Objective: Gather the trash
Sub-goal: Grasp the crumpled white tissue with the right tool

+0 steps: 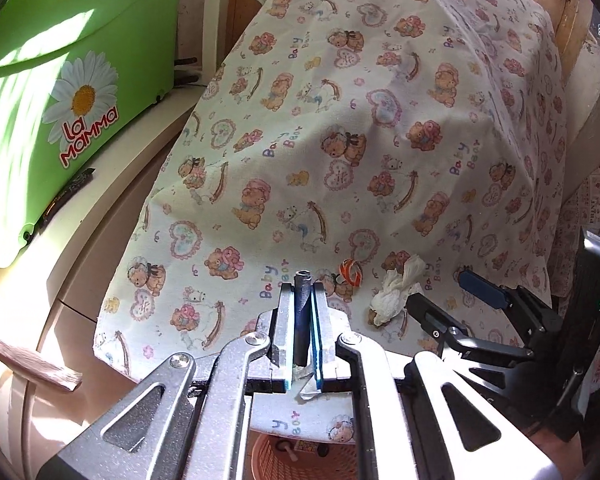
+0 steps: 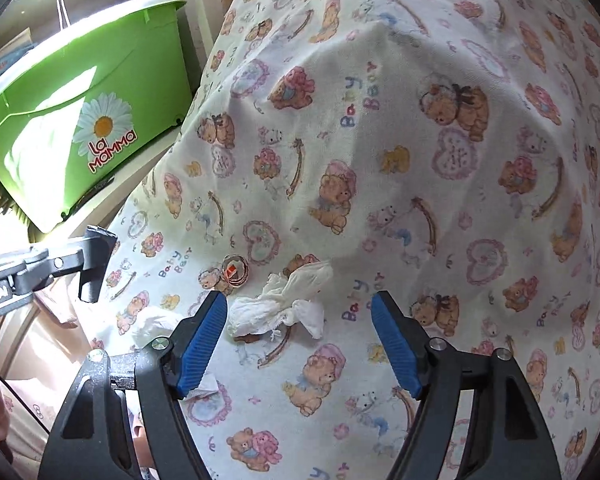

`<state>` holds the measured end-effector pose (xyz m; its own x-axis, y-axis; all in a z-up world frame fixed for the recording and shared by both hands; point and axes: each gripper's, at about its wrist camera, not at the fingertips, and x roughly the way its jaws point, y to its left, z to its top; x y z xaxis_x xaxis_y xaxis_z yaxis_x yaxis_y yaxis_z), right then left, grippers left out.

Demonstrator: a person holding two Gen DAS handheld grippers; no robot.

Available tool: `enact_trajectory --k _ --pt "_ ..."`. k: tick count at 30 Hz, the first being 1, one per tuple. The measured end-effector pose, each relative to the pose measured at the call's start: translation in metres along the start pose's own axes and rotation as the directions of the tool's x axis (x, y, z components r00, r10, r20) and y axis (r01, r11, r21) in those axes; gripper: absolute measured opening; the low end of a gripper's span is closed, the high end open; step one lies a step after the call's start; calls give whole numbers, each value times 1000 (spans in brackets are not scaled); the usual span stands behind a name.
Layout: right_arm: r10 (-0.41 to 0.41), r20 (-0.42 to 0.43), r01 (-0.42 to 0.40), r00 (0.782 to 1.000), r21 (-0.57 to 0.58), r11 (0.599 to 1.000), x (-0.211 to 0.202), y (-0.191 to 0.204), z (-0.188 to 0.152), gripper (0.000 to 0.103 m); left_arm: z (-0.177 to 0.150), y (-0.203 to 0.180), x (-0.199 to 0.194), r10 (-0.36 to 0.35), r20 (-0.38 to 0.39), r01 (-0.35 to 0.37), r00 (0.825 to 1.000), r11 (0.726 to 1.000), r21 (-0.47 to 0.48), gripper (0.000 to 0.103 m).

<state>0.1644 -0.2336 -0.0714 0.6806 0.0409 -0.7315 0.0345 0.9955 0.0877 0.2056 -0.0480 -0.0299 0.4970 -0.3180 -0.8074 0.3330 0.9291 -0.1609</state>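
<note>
A teddy-bear print cloth (image 1: pixel 340 120) covers the table. In the left wrist view my left gripper (image 1: pixel 302 286) is shut on a dark rolled wrapper (image 1: pixel 301 312), held upright between its blue pads. A small orange-and-white ring of wrapper (image 1: pixel 351 273) lies just beyond it, and a crumpled white tissue (image 1: pixel 396 294) to its right. My right gripper (image 1: pixel 436 289) stands beside that tissue. In the right wrist view my right gripper (image 2: pixel 298 304) is open, with the tissue (image 2: pixel 280 306) on the cloth between its fingertips, nearer the left pad. The orange ring (image 2: pixel 235 270) lies at its upper left.
A green tub (image 1: pixel 60 100) marked "La Mamma" (image 2: pixel 80 120) stands on a pale surface left of the table. An orange-pink basket (image 1: pixel 300 458) sits below the table's near edge. A white paper scrap (image 2: pixel 204 390) lies by the right gripper's left pad. One left-gripper finger (image 2: pixel 96 264) reaches in at left.
</note>
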Motion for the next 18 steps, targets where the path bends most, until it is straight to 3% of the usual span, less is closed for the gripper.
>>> enact_trajectory --k 7,12,15,17,18 --pt "-7 -48 8 999 18 1000 33 10 -1 76 1 5 3 -1 -10 1 1000 999 -35 6" --pt "-36 -33 37 999 27 999 42 12 -5 76 -1 1 0 8 -9 -8 1000 1000 -6 7" --pt "-57 -7 57 998 16 998 42 18 -7 62 -4 1 1 15 -16 -15 1000 1000 -2 7" --pt "-66 8 66 998 12 998 40 20 -10 38 -5 1 2 13 -20 -13 1000 1000 6 7" --pt "-57 11 57 998 20 998 40 21 -10 31 -5 1 2 15 -19 -15 1000 1000 7 7"
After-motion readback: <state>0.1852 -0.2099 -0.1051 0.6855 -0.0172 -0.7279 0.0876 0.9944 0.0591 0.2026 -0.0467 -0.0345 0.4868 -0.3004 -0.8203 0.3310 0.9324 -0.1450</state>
